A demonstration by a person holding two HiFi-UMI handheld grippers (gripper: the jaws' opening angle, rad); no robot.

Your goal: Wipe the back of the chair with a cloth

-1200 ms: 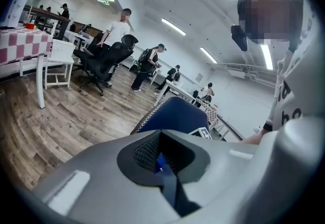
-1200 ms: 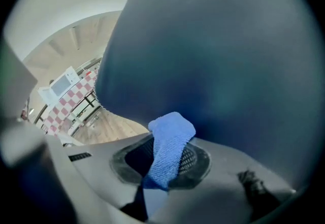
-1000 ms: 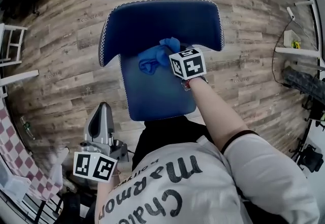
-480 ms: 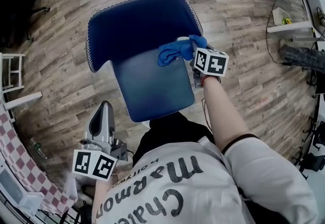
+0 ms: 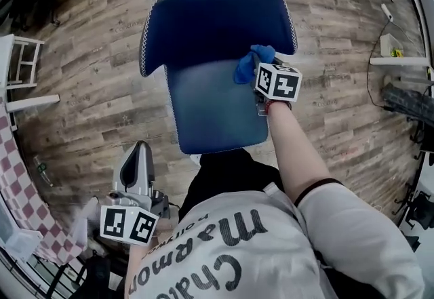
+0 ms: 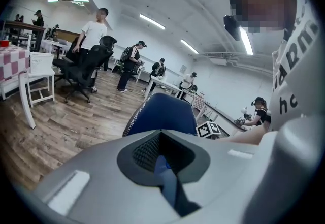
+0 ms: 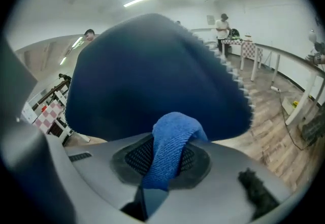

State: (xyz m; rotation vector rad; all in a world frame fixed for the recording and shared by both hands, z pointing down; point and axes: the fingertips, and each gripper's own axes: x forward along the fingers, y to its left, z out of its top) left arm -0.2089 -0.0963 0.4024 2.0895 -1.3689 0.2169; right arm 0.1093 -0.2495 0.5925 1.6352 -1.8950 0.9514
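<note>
Overhead, the chair point(image 5: 210, 108) stands alone on the wood floor point(image 5: 88, 87), with bare boards open round its far, left and right sides. The person stands at its near edge. A white frame point(image 5: 20, 64) and a checked cover point(image 5: 27, 203) sit well apart at the left.

The right gripper point(image 5: 256, 77) is clenched on the cloth point(image 5: 247, 66). It presses the cloth against the chair's right edge, where the narrow near panel meets the wider far part. In the right gripper view a fold of cloth point(image 7: 170, 149) bulges up out of the jaws, touching the dark blue surface point(image 7: 147, 75).

The left gripper point(image 5: 140, 150) hangs low by the person's left side, clear of the chair, its jaws together on nothing.
</note>
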